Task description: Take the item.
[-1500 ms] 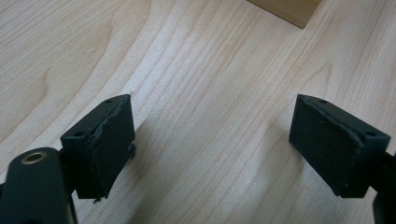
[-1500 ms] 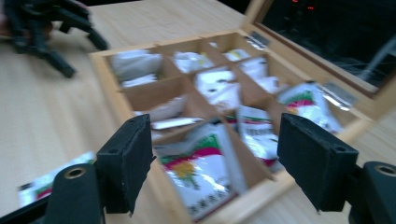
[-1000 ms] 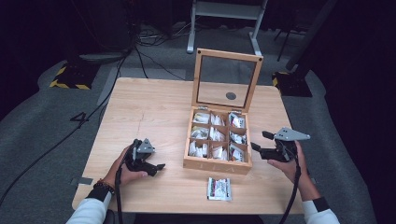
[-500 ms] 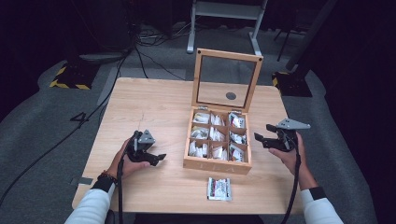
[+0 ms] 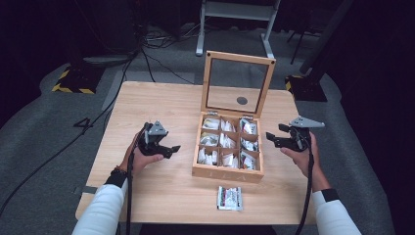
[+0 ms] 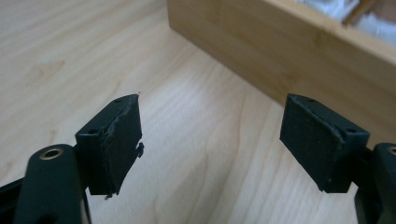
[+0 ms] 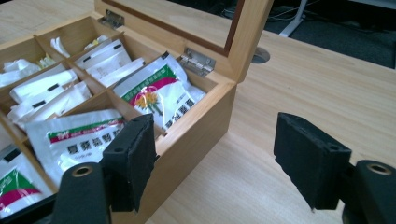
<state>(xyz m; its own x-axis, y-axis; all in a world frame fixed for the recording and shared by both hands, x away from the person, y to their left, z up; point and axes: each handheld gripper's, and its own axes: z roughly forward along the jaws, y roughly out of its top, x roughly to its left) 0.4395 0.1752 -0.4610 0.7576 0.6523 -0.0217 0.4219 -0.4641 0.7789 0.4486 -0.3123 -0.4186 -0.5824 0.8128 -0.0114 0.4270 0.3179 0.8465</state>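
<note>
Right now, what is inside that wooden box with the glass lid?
The wooden box holds nine compartments filled with sachets, white ones and some printed green and red. Whatever lies beneath the top sachets is covered.

We see a light wooden table point(image 5: 161, 105) on grey carpet point(image 5: 54, 142), black cables point(image 5: 142, 51) trailing across it, a white metal stand point(image 5: 235, 10) behind, and darkness beyond.
</note>
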